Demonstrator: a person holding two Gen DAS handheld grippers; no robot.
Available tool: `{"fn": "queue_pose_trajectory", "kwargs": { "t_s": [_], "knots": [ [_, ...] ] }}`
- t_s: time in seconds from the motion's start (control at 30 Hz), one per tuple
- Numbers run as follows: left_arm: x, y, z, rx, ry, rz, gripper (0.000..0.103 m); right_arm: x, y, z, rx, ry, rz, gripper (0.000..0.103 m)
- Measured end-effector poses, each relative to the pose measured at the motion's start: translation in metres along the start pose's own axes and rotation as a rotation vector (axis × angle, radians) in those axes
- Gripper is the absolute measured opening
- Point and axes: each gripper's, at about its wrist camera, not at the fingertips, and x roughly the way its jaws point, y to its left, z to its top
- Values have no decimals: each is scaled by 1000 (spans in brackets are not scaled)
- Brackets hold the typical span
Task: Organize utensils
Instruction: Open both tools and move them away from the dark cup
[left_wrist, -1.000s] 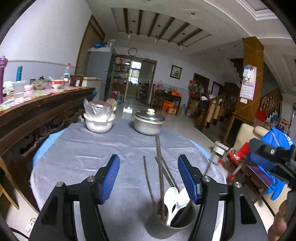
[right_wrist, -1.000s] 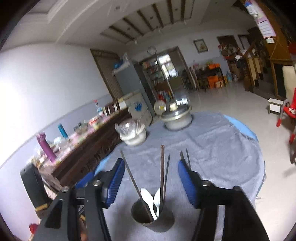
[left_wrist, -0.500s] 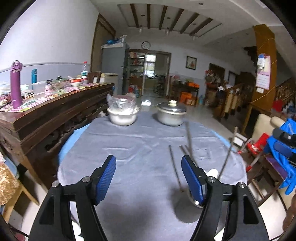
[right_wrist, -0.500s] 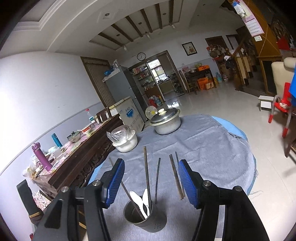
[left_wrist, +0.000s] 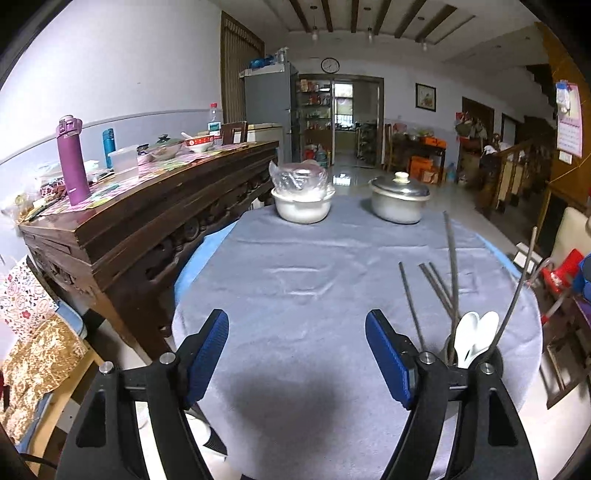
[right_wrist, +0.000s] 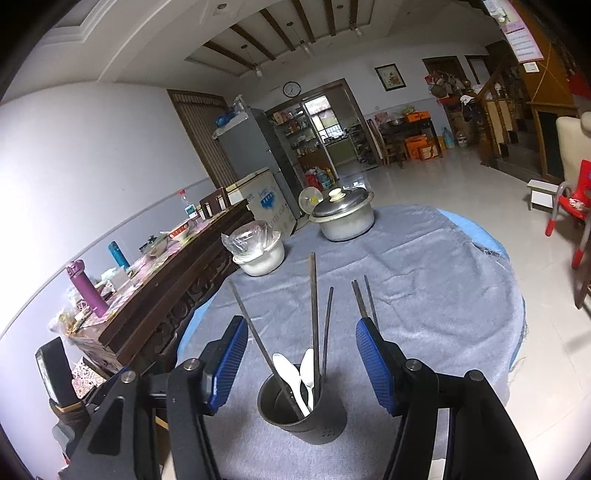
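Nearest, the right gripper (right_wrist: 297, 363) hangs with fingers apart and empty around the metal utensil holder (right_wrist: 301, 410), where chopsticks (right_wrist: 314, 306) and white spoons (right_wrist: 295, 373) stand upright, apparently sorted. The left gripper (left_wrist: 297, 352), fingers apart, faces bare tabletop (left_wrist: 295, 280). Farther off sit a covered bowl (left_wrist: 301, 201) and lidded pot (left_wrist: 399, 199).
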Motion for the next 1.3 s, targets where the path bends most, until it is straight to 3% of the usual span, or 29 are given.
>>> {"fn": "queue_pose_trajectory", "kwargs": {
  "t_s": [0.8,1.3],
  "knots": [
    [19,5,-7,16,102,13,78,16,-15,-4,42,51,-62,64],
    [15,7,-6,10,101,22,78,11,3,-3,-108,77,-327,65]
  ]
}}
